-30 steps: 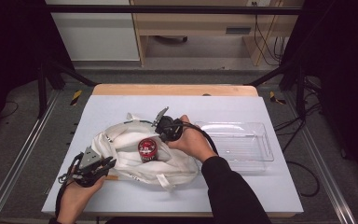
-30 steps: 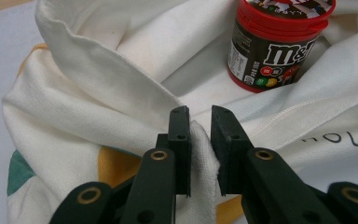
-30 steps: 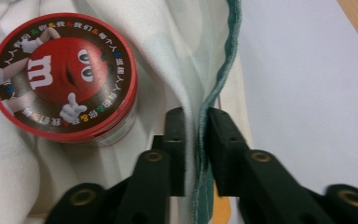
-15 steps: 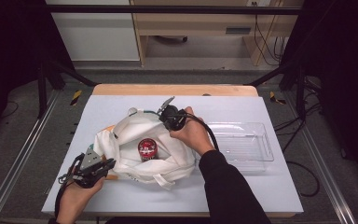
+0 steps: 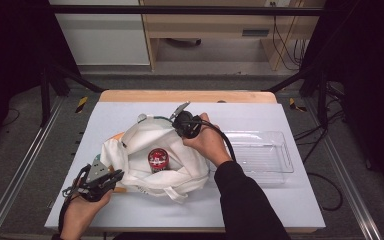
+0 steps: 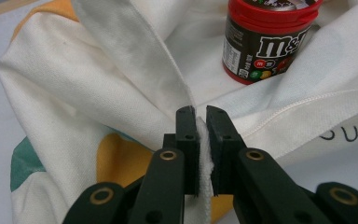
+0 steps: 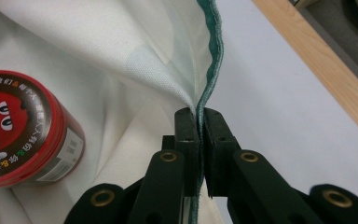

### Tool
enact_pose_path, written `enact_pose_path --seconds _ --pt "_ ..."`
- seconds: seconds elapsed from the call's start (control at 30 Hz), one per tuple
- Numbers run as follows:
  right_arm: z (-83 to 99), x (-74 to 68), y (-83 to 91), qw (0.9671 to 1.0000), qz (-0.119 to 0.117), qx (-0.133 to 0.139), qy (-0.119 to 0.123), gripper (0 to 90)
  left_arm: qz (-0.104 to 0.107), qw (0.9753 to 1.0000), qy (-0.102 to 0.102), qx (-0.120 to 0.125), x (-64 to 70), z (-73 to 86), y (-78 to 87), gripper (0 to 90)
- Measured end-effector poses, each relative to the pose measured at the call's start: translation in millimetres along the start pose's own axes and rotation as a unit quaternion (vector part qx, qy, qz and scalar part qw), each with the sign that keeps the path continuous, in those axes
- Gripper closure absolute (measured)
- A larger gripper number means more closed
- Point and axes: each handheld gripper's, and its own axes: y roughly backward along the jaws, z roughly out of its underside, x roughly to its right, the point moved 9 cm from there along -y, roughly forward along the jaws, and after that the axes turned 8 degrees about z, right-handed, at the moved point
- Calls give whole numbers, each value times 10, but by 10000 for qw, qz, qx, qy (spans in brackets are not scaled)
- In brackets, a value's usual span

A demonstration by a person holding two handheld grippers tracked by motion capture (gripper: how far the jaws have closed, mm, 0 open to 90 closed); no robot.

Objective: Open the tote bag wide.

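Note:
A white cloth bag [image 5: 145,150] with orange and green patches lies on the table, its mouth held open. Inside it stands a red-lidded candy jar [image 5: 157,160], seen close in the left gripper view [image 6: 265,39] and lying to the left in the right gripper view [image 7: 23,130]. My left gripper [image 5: 111,176] is shut on a white fold of the bag [image 6: 203,154] at its near left edge. My right gripper [image 5: 176,116] is shut on the bag's green-trimmed rim [image 7: 209,70], lifted at the far side.
A clear plastic tray [image 5: 260,155] stands to the right of the bag. The white table top [image 5: 290,200] ends in a wooden strip [image 5: 190,96] at the far edge. Black frame legs and cables stand beyond the table.
My right gripper has pulled the bag's far rim up and away, widening the mouth around the jar. The left gripper has kept its hold in place.

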Motion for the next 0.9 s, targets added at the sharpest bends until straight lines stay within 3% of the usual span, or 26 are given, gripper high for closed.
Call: enact_pose_path --seconds 0.23,0.37,0.6,0.9 --pt "-26 166 29 9991 278 201 -263 864 -48 9999 -104 -44 13 33 30 841" --pt "24 247 -5 9986 315 96 -418 863 -37 10000 -72 -40 10 59 50 841" --pt "100 207 -99 9988 279 -245 -313 858 -15 10000 -41 -42 24 79 14 840" --pt "125 218 -140 9985 374 -334 -233 858 39 10000 -16 -67 24 90 20 841"
